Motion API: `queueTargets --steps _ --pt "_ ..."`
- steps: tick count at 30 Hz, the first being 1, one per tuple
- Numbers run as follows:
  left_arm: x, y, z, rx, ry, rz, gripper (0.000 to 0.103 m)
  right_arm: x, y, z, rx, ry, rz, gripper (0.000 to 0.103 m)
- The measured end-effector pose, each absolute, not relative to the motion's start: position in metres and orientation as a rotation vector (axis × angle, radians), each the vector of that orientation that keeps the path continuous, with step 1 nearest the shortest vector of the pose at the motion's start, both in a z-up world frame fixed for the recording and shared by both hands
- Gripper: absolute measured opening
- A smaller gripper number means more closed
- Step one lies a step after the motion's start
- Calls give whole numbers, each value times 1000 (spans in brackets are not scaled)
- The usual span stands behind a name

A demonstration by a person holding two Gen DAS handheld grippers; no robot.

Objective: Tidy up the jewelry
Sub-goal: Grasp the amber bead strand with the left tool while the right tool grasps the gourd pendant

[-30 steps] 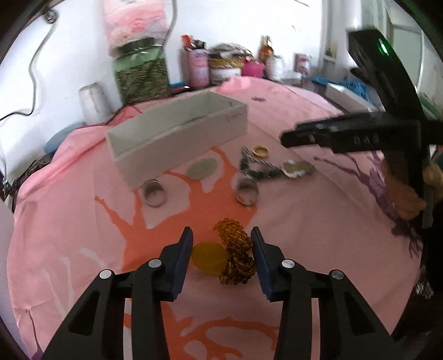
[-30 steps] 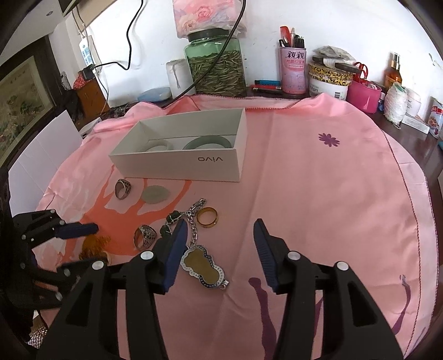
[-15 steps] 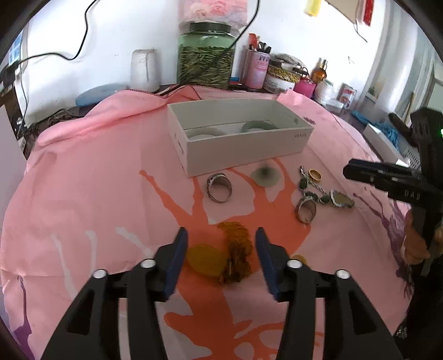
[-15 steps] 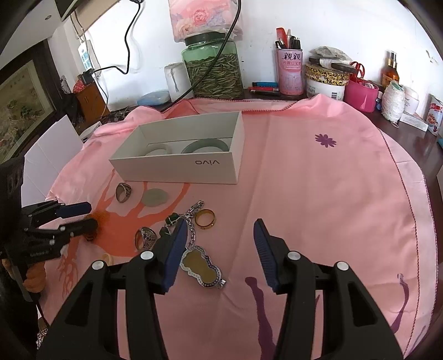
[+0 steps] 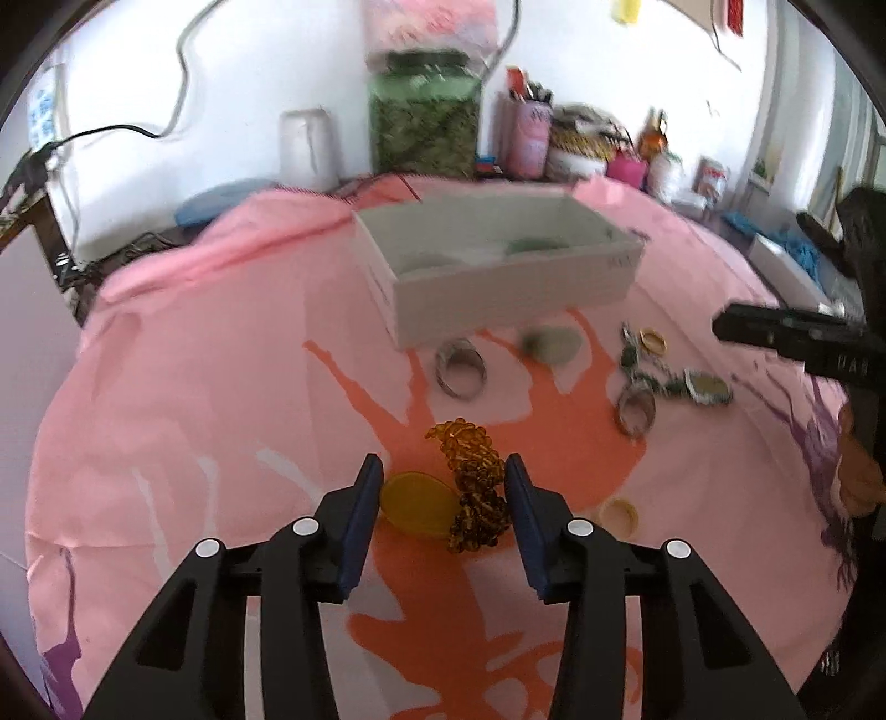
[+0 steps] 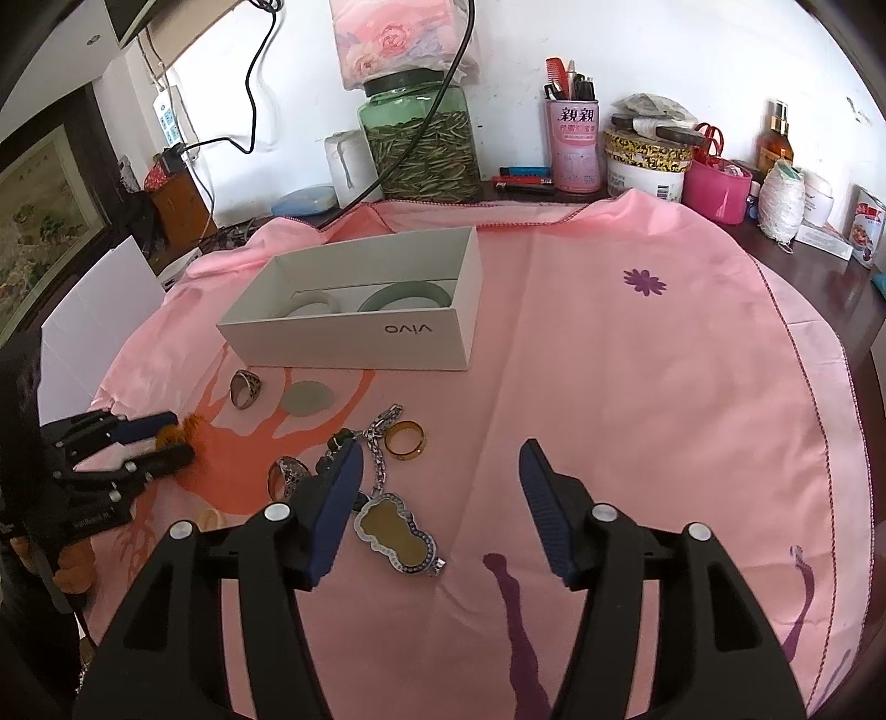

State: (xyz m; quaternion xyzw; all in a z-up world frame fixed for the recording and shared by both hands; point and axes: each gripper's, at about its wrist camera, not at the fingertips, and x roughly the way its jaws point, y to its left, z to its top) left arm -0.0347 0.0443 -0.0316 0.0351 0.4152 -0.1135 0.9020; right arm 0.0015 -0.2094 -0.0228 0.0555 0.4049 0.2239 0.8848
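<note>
Left gripper [image 5: 443, 493] shifted; closing jaws flank amber pendant [image 5: 421, 503].

White wall [image 6: 637, 33] at the back, pretty bright daylight in here. The table [image 6: 864, 299] is dark wood, mostly covered by a pink cloth [image 6: 637, 360] with orange and purple prints. Along the table's far edge: a big green glass jar [image 6: 418, 149] with a black cable [image 6: 255, 111] hanging past it, a pink pen cup [image 6: 571, 144], a round tin [image 6: 645, 166], a magenta tub [image 6: 715, 188] and a brown bottle [image 6: 774, 141]. A power strip [image 6: 169, 119] is on the wall and a framed landscape picture [image 6: 39, 221] sits at the left edge.
</note>
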Motion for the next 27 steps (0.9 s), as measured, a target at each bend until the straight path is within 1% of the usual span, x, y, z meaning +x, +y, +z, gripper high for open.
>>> queueTargets --steps 5,10,15,16,17,18,20,22,27 --pt "-38 58 -19 7 808 -228 45 -6 -212 -20 112 834 478 56" --pt "-39 61 -15 -11 801 -241 45 -25 -196 -34 -10 859 481 56" --pt "-39 59 -16 -2 805 -253 45 -24 -183 -44 -95 871 452 55" --pt "-40 60 -16 -3 804 -253 45 -24 -181 -45 -107 871 455 52" --pt "-39 60 -16 -4 804 -253 45 -24 -177 -47 -127 876 461 46" --pt "-39 61 -16 -7 805 -254 45 -24 -175 -49 -140 880 466 44" --pt "-39 60 -17 -6 809 -254 45 -26 -171 -48 -155 869 483 33" --pt "-38 59 -18 -2 816 -256 45 -28 -170 -48 -159 862 488 27" --pt "-38 54 -21 20 825 -262 45 -28 -176 -46 -126 852 481 27"
